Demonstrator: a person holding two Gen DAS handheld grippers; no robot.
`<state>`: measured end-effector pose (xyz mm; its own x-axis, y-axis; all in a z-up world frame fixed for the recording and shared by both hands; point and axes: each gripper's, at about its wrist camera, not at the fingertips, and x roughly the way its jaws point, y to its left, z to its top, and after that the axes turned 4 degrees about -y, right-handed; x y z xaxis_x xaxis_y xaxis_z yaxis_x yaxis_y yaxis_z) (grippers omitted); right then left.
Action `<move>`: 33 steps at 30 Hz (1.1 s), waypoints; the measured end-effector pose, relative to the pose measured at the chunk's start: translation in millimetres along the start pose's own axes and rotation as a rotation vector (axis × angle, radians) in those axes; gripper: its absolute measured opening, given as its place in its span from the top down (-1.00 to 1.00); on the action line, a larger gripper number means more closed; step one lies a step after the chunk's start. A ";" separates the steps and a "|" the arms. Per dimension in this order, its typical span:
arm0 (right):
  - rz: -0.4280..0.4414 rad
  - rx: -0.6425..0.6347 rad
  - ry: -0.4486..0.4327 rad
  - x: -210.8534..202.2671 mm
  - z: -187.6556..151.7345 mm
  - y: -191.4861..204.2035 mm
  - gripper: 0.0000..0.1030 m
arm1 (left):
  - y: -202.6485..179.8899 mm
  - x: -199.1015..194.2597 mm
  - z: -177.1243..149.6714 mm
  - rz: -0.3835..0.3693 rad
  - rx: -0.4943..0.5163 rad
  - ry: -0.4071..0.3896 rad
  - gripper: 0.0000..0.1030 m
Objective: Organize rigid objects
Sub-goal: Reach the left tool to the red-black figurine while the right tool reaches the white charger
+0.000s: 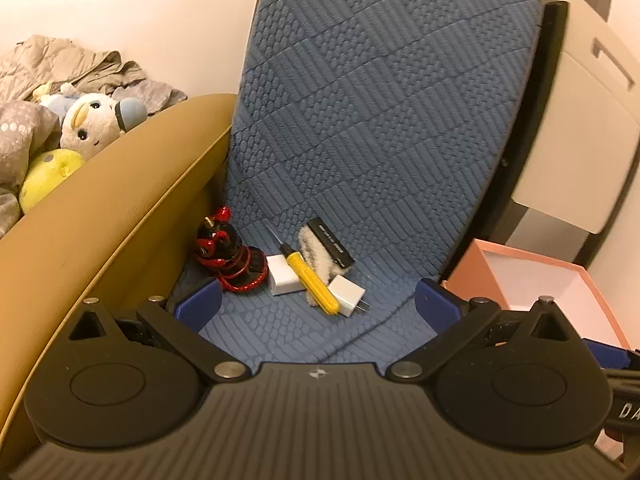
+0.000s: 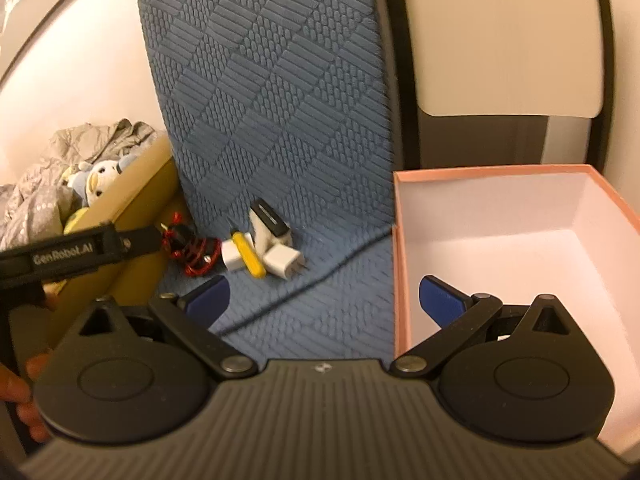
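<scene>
A small pile lies on the blue textured mat (image 1: pixel 380 128): a yellow-handled screwdriver (image 1: pixel 314 278), two white plug adapters (image 1: pixel 347 294) (image 1: pixel 282 274), a black-backed fluffy brush (image 1: pixel 330 246) and a red-and-black coiled cable (image 1: pixel 230 256). The same pile shows in the right wrist view, with the screwdriver (image 2: pixel 250 256) in its middle. My left gripper (image 1: pixel 318 304) is open and empty, just short of the pile. My right gripper (image 2: pixel 324 300) is open and empty, straddling the left wall of an empty pink box (image 2: pixel 520 240).
A tan curved bed frame (image 1: pixel 100 216) runs along the left, with plush toys (image 1: pixel 92 120) and bedding behind it. A dark chair with a cream panel (image 2: pixel 500 40) stands behind the box. The left gripper's body (image 2: pixel 72 254) crosses the right view's left side.
</scene>
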<state>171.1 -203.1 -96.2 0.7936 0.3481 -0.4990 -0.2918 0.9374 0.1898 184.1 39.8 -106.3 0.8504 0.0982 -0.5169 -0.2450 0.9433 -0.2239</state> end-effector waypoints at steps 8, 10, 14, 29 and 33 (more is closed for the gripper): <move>0.071 0.014 0.019 39.5 7.6 5.6 -0.84 | 21.6 43.3 0.5 0.058 -0.052 0.039 -1.00; 0.082 0.006 0.029 50.9 6.0 9.0 -0.68 | 28.0 55.5 -0.9 0.071 -0.069 0.049 -1.00; 0.115 -0.004 0.053 76.3 4.0 15.1 -0.44 | 41.1 77.5 -6.3 0.084 -0.118 0.058 -0.99; 0.093 -0.131 0.147 178.0 -9.7 28.8 -0.33 | 57.1 150.2 -25.1 0.187 -0.225 0.136 -0.81; 0.086 -0.134 0.172 202.1 -8.4 33.1 -0.31 | 58.4 162.2 -21.4 0.235 -0.248 0.132 -0.81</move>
<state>317.3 -101.7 -197.9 0.6636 0.4118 -0.6246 -0.4316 0.8927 0.1300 297.8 104.0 -220.9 0.6942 0.2461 -0.6764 -0.5460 0.7925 -0.2719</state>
